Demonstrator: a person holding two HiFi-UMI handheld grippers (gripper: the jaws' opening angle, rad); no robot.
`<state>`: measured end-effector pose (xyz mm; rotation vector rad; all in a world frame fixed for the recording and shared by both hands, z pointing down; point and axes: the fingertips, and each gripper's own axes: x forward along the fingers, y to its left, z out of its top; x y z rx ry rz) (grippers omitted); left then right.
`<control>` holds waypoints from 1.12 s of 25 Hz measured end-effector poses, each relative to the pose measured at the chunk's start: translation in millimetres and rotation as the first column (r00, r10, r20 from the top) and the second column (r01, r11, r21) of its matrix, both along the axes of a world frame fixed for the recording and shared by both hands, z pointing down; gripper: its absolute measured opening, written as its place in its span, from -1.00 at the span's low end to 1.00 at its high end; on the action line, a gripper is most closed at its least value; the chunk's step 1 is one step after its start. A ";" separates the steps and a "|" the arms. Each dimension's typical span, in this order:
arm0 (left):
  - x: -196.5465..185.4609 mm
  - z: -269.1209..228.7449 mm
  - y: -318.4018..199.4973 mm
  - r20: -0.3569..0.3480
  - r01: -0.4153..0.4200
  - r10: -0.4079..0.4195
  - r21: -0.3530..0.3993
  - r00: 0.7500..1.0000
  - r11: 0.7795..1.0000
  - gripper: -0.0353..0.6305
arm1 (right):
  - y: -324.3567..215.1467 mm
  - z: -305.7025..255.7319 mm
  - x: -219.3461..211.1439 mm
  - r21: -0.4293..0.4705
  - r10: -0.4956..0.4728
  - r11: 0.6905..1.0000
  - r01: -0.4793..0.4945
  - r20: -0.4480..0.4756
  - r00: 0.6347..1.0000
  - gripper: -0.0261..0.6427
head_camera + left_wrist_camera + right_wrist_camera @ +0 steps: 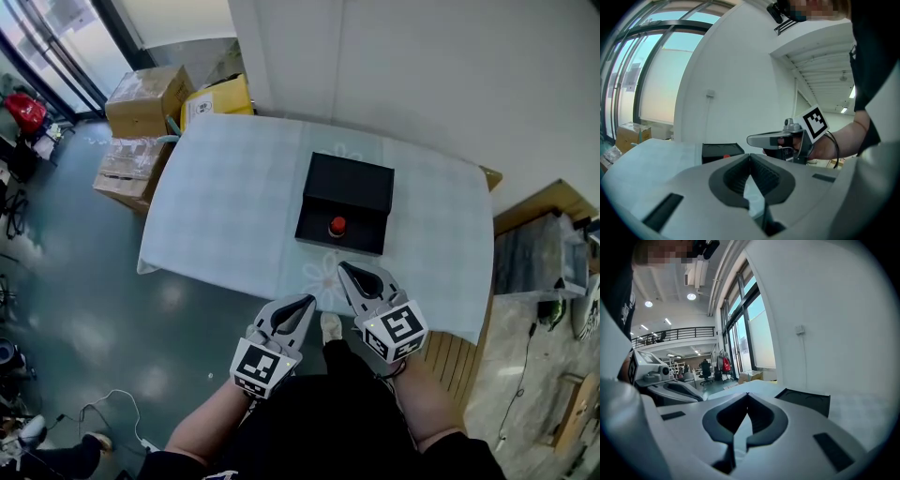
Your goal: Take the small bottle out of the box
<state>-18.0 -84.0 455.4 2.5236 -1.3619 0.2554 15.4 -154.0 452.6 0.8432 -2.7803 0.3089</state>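
An open black box lies on the table, its lid tilted up at the far side. Inside it, near the front wall, stands a small bottle with a red cap. My left gripper hovers over the table's near edge, shut and holding nothing. Just to its right, my right gripper is also shut and empty, its tip a little short of the box's front wall. In the left gripper view the box shows low ahead, with the right gripper crossing from the right. The right gripper view catches the box at the right.
The table has a pale checked cloth and stands against a white wall. Cardboard boxes are stacked on the floor at the far left, beside a yellow box. A wooden bench and a shelf with clutter stand at the right.
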 end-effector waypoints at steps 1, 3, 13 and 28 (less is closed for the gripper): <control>0.6 1.8 -3.1 -0.001 0.003 -0.003 -0.004 1.000 1.000 -0.81 | -4.9 2.5 0.7 -0.003 0.000 1.000 0.000 -0.002 1.000 -0.85; 1.9 5.2 -8.7 -0.005 0.008 -0.008 -0.014 1.000 1.000 -0.81 | -14.4 8.0 1.9 -0.011 0.000 1.000 0.000 -0.008 1.000 -0.85; 8.2 19.4 -36.0 -0.014 0.029 -0.030 -0.054 0.999 0.998 -0.81 | -56.2 32.3 5.7 -0.044 -0.020 0.999 0.018 -0.037 0.999 -0.85; 10.9 43.5 -54.5 -0.014 0.062 -0.064 -0.119 0.998 0.991 -0.81 | -91.3 67.5 4.8 -0.076 -0.066 0.995 0.059 -0.101 0.993 -0.85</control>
